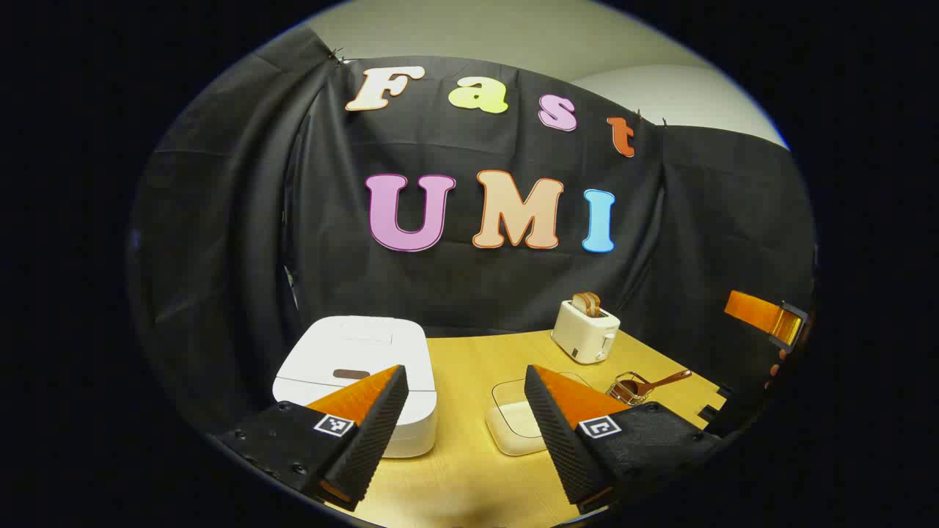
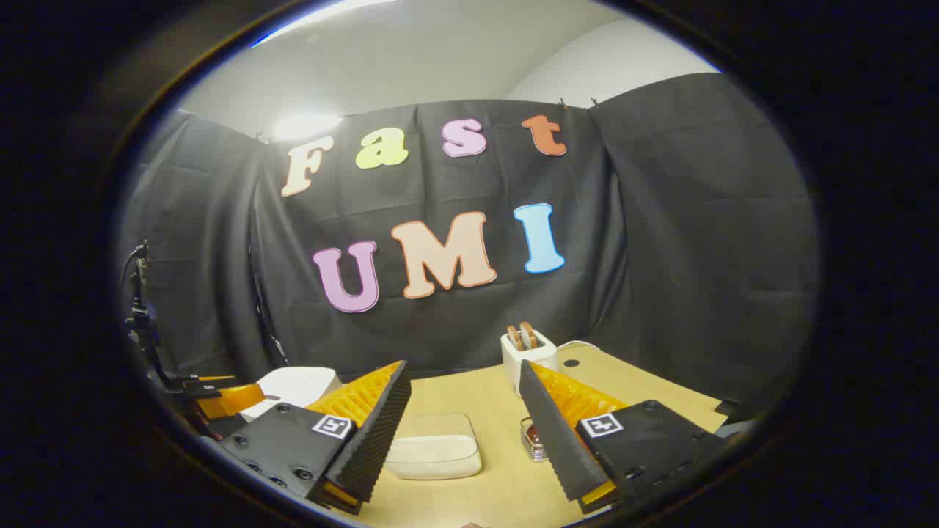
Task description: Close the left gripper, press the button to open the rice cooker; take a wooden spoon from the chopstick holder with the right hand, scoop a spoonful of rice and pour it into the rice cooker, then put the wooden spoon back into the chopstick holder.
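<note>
Both grippers hover with jaws spread, holding nothing — the left gripper above the closed rice cooker at the bench's left rear. First step pending: press its jaws together, then push the button — wooden spoon waits in the chopstick holder, near the right edge.

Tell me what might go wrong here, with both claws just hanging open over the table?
The left gripper is open; unless closed, it may straddle the rice cooker button instead of pressing it. The wooden spoon leans in a small holder that could tip when pulled. The rice container beside it could get bumped by the right gripper.
</note>
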Action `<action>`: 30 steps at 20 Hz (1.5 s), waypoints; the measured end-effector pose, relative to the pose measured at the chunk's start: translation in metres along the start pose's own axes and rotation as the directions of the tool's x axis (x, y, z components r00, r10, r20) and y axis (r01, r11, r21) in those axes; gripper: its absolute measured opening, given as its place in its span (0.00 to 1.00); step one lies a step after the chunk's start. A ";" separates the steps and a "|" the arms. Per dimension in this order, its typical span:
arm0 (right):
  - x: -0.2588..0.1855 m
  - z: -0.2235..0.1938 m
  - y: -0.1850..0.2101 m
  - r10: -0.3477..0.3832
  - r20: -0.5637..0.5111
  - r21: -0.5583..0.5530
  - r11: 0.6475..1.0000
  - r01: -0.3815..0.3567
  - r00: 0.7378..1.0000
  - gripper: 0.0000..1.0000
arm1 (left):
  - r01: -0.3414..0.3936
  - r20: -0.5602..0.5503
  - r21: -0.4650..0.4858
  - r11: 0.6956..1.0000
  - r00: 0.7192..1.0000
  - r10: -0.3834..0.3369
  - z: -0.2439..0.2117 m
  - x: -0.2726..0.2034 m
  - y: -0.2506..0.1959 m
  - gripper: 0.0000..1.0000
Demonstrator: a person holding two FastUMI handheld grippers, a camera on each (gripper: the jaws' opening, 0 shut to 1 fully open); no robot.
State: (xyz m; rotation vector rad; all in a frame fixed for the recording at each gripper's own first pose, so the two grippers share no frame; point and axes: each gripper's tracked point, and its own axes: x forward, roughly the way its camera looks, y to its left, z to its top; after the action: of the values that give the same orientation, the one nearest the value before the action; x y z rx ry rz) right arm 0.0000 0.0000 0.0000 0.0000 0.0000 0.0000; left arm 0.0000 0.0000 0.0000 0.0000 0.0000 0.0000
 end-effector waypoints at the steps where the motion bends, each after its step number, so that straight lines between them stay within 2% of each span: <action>1: 0.001 0.000 -0.001 0.001 -0.001 -0.001 1.000 -0.001 1.000 0.94 | -0.003 0.000 0.000 1.000 1.000 0.003 0.002 0.000 0.000 0.95; 13: 0.007 -0.012 -0.006 0.024 -0.025 -0.026 0.999 -0.024 0.999 0.94 | -0.024 -0.003 -0.022 0.999 1.000 0.024 -0.006 0.000 -0.002 0.94; 15: 0.007 -0.013 -0.004 0.029 -0.028 -0.028 0.999 -0.030 0.999 0.99 | -0.042 -0.008 -0.025 0.999 0.999 0.041 -0.008 0.000 0.004 0.94; 18: 0.011 -0.012 -0.002 0.038 -0.027 -0.036 0.999 -0.039 0.999 0.95 | -0.066 -0.018 -0.042 0.997 0.998 0.065 -0.012 0.001 0.015 0.90; 21: 0.011 -0.011 -0.001 0.041 -0.022 -0.048 0.998 -0.042 0.999 0.94 | -0.085 -0.015 -0.053 0.995 0.996 0.085 -0.010 0.001 0.028 0.76; 22: 0.012 -0.011 -0.002 0.039 -0.022 -0.051 0.998 -0.040 0.999 0.99 | -0.097 -0.013 -0.047 0.994 0.995 0.096 -0.010 0.002 0.034 0.72; 23: 0.013 -0.012 -0.003 0.036 -0.024 -0.051 0.998 -0.037 0.999 0.99 | -0.105 -0.009 -0.038 0.994 0.994 0.105 -0.008 0.003 0.041 0.67; 24: 0.014 -0.013 -0.004 0.034 -0.026 -0.050 0.998 -0.035 0.999 0.99 | -0.107 -0.004 -0.032 0.994 0.994 0.107 -0.008 0.005 0.044 0.58; 25: 0.016 -0.015 -0.005 0.030 -0.029 -0.050 0.998 -0.032 0.999 0.99 | -0.101 -0.003 -0.028 0.994 0.995 0.101 -0.005 0.008 0.047 0.55; 27: 0.018 -0.016 -0.006 0.023 -0.033 -0.048 0.999 -0.024 0.999 0.96 | -0.091 -0.003 -0.022 0.996 0.996 0.091 -0.004 0.010 0.052 0.32; 28: 0.020 -0.015 -0.006 0.019 -0.034 -0.046 0.999 -0.021 0.999 0.94 | -0.094 -0.001 -0.017 0.995 0.996 0.094 -0.003 0.012 0.057 0.35; 30: 0.020 -0.016 -0.007 0.012 -0.037 -0.047 0.999 -0.014 0.999 0.94 | -0.114 -0.007 0.003 0.993 0.993 0.114 -0.003 0.019 0.067 0.22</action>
State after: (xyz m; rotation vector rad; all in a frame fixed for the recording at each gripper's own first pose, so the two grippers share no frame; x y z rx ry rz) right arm 0.0202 -0.0072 -0.0159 -0.0469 0.0367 0.0133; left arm 0.0193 0.0673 -0.0027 0.0029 0.0075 0.1143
